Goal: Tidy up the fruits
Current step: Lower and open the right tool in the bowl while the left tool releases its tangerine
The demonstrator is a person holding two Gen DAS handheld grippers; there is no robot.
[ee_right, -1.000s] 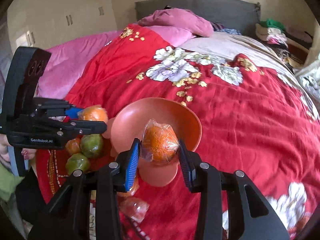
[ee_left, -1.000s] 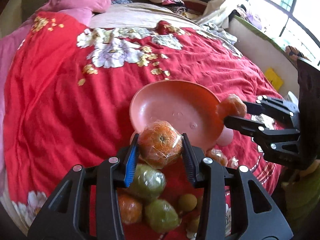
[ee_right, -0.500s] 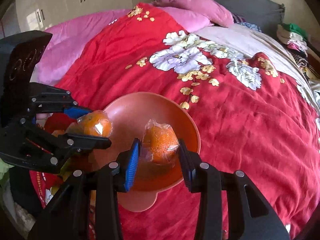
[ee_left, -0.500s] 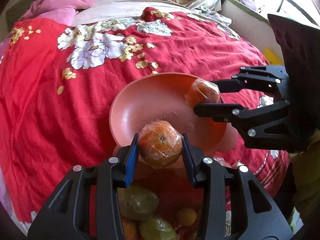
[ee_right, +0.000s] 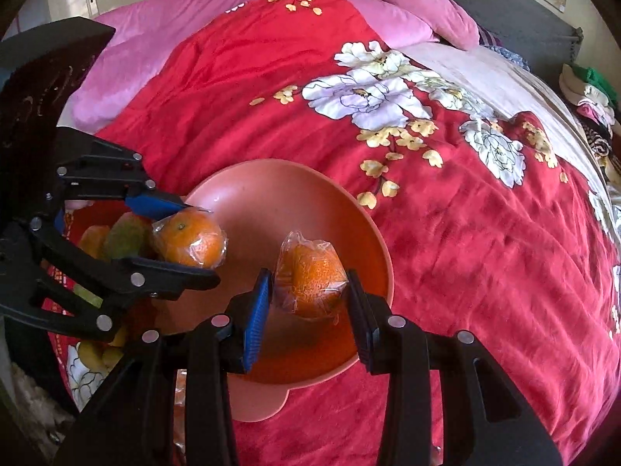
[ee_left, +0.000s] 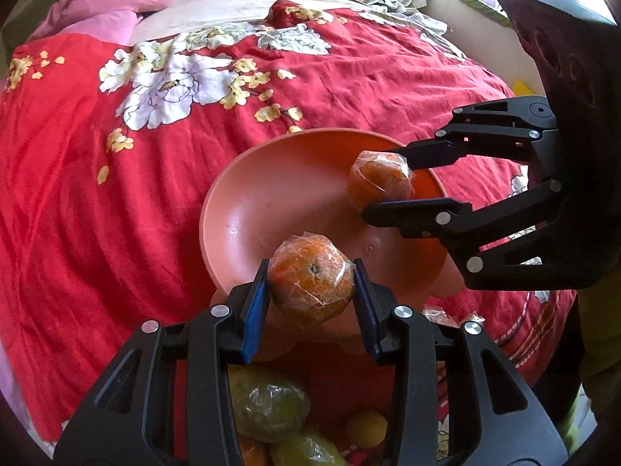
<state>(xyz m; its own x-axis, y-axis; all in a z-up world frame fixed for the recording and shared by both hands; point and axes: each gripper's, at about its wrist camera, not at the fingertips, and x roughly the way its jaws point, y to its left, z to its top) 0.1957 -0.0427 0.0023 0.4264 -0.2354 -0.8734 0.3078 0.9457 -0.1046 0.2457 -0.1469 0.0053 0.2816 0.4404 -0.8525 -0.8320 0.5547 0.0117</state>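
Left claw (ee_left: 311, 285): you have it clamped on a wrapped orange (ee_left: 310, 287) at the bowl's (ee_left: 248, 202) near rim.
Right claw (ee_right: 308, 291): you grip another wrapped orange (ee_right: 312, 285) above that bowl.

the round salmon-pink plastic bowl (ee_left: 248, 209) sits on a red bedspread (ee_left: 77, 202) printed with white and yellow flowers. each black claw with blue pads, left (ee_left: 310, 283) and right (ee_right: 308, 291), grips a plastic-wrapped orange fruit (ee_left: 310, 285) (ee_right: 314, 285). the wrapped fruits (ee_left: 268, 404) nearby are green and yellow. the pillow (ee_right: 407, 11) is pink.
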